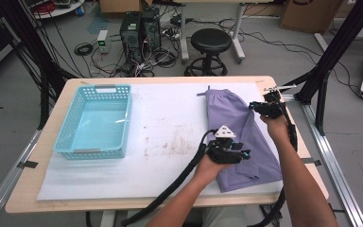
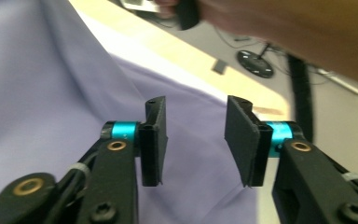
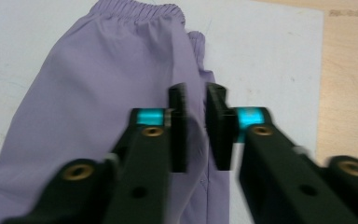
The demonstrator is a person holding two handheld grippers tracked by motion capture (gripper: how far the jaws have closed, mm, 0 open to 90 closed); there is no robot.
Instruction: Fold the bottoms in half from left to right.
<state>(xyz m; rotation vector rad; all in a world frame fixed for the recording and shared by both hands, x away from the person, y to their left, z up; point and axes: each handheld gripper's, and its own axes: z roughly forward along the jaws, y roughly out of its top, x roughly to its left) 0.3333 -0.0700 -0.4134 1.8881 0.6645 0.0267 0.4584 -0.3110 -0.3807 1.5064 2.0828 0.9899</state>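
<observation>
A pair of lilac shorts [image 1: 244, 124] lies folded lengthwise on the white mat [image 1: 170, 137] at the table's right side, with the elastic waistband [image 3: 135, 10] at the far end. My left gripper [image 1: 246, 155] hovers over the near half of the shorts [image 2: 51, 93]. Its jaws [image 2: 196, 140] stand open with nothing between the pads, just above the cloth. My right gripper [image 1: 254, 106] is at the shorts' far right edge. Its jaws [image 3: 196, 128] stand a narrow gap apart over a raised fold of the shorts [image 3: 98, 70], and the pads do not press on it.
A light blue plastic basket [image 1: 94, 88] stands on the mat's left side. Bare wooden table edge [image 1: 307, 146] runs along the right. Behind the table are a black stool [image 1: 211, 42], computer towers [image 1: 139, 28] and floor cables. A black frame post [image 1: 326, 71] stands at the right.
</observation>
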